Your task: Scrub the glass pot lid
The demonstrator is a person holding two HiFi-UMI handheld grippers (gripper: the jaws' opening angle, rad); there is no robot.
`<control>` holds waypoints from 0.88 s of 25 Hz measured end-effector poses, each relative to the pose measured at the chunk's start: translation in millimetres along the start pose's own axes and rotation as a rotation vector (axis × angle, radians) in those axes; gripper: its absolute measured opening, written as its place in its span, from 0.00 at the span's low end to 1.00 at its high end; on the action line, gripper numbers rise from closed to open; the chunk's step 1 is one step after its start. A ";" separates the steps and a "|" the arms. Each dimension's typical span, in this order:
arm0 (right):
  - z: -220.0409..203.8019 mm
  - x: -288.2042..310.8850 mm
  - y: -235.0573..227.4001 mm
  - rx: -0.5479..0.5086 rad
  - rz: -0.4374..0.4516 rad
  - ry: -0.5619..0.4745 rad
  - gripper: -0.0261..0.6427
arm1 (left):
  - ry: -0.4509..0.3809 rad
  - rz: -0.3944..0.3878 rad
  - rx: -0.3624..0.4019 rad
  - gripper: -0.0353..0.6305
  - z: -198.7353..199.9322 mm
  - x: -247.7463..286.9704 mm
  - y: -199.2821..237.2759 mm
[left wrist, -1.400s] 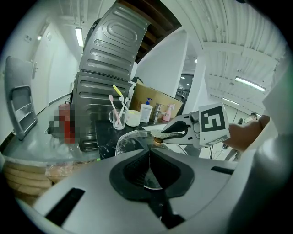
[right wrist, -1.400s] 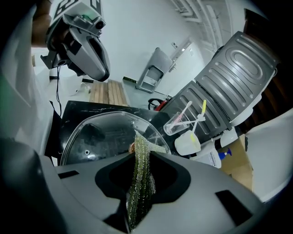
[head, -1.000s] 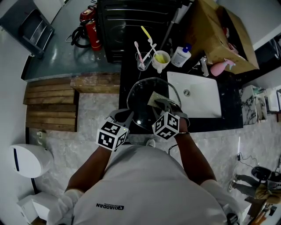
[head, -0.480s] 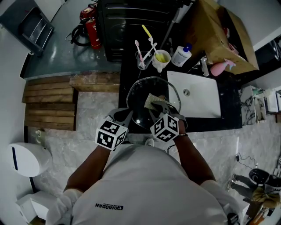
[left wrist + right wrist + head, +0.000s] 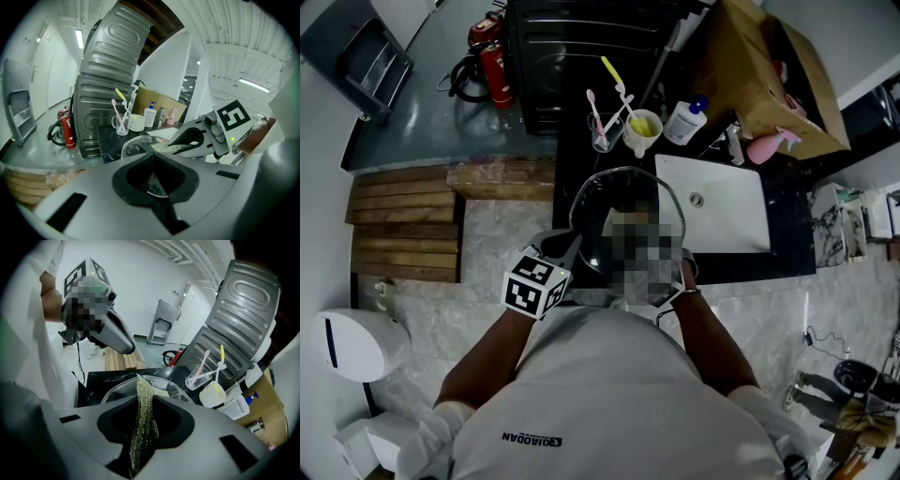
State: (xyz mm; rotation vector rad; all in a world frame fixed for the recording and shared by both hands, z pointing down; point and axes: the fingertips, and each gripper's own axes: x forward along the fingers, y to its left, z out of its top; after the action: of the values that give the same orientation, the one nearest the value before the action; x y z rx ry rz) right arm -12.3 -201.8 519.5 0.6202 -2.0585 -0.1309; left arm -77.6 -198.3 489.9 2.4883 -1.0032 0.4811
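The glass pot lid (image 5: 605, 202) lies tilted over the black counter by the sink. My left gripper (image 5: 565, 249) is shut on its near left rim; in the left gripper view the glass edge (image 5: 152, 180) sits between the closed jaws of my left gripper (image 5: 153, 176). My right gripper (image 5: 143, 427) is shut on a green scouring pad (image 5: 142, 404), whose tip rests on the lid (image 5: 161, 383). In the head view a mosaic patch covers the right gripper. From the left gripper view, the right gripper (image 5: 174, 144) presses the pad (image 5: 164, 147) onto the lid.
Behind the lid stand a glass with toothbrushes (image 5: 603, 131), a yellow mug (image 5: 642, 131) and a white bottle (image 5: 684, 120). A white sink (image 5: 722, 202) lies to the right. A cardboard box (image 5: 769, 75), a metal appliance (image 5: 581, 47) and wooden slats (image 5: 408, 225) surround the counter.
The right gripper slid the scouring pad a little leftward over the lid. The left gripper kept its hold on the rim.
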 end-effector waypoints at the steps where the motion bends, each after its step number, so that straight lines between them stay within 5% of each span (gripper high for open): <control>1: 2.0 -1.1 -0.8 0.015 0.008 -0.008 0.18 | -0.003 0.000 0.001 0.08 1.8 0.9 1.5; 14: 29.8 -4.2 -71.3 0.128 -0.088 -0.099 0.18 | -0.015 0.025 -0.008 0.08 6.3 0.0 24.5; 22: 12.9 44.7 -135.8 0.341 -0.077 -0.095 0.18 | -0.033 0.101 -0.050 0.08 -1.6 -21.1 60.6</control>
State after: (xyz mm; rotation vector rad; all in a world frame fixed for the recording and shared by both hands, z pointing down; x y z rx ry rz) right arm 9.2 -342.7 502.1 0.9174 -2.1681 0.1534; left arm -135.5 -225.2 496.4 2.4178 -1.1441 0.4413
